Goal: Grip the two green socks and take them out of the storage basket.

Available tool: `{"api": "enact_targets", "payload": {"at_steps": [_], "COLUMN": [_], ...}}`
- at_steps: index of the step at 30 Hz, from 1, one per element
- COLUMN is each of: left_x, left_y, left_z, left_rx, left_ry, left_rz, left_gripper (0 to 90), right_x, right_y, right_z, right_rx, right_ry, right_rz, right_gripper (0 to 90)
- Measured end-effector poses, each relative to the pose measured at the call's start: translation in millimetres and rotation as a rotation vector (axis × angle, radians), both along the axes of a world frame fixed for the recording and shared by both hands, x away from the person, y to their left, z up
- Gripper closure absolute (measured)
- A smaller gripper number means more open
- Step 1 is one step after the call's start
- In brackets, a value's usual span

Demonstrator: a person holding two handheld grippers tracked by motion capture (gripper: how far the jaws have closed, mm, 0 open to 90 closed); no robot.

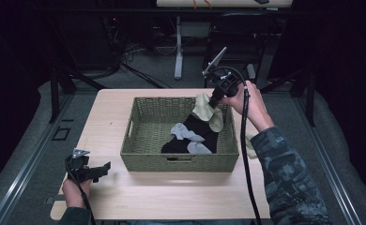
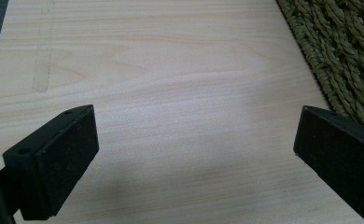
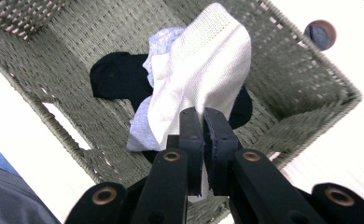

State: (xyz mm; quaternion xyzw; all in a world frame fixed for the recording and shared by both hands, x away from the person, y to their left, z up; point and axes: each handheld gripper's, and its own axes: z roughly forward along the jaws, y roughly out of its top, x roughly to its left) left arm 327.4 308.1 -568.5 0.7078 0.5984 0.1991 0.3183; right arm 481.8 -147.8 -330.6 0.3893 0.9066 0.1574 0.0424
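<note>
The cream sock [image 3: 203, 70] hangs from your right gripper [image 3: 203, 123], whose jaws are clenched on its edge, above the far right corner of the wicker basket [image 1: 146, 154]. Below it, inside the basket, a black sock [image 1: 195, 129] lies on the diagonal with two grey socks [image 1: 186, 132] across it; the cream sock hides part of this pile in the right gripper view. The basket stands in the middle of the wooden table [image 1: 110, 108]. Your left gripper [image 1: 94, 171] rests low at the near left of the table, just beside the basket's corner, its jaws spread wide with only bare tabletop between them.
</note>
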Motion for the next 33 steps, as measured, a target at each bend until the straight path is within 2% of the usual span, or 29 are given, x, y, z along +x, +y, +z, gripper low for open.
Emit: {"api": "enact_targets", "payload": {"at_steps": [10, 17, 22, 29, 33], "left_x": [0.0, -0.1, -0.2, -0.1, -0.3], "left_y": [-0.1, -0.5, -0.1, 0.0, 0.1], "left_z": [0.1, 0.2, 0.3, 0.4, 0.8], "left_rx": [0.003, 0.004, 0.003, 0.007, 0.009], "left_ry": [0.001, 0.001, -0.001, 0.0, 0.0], "left_rz": [0.001, 0.002, 0.002, 0.002, 0.004], "left_gripper": [0.0, 0.0, 0.1, 0.1, 0.1], "right_x": [-5.7, -12.2, -17.2, -22.3, -24.4], "right_y": [-16.3, -41.7, -67.7, -104.7, -124.4], "right_z": [24.6, 34.6, 39.7, 37.5, 26.5], "right_rx": [0.018, 0.018, 0.019, 0.022, 0.016], "right_ry": [-0.057, -0.076, -0.088, -0.086, -0.071], "right_rz": [-0.03, -0.073, -0.106, -0.18, -0.222], "right_gripper": [86.9, 86.9, 86.9, 86.9, 87.0]}}
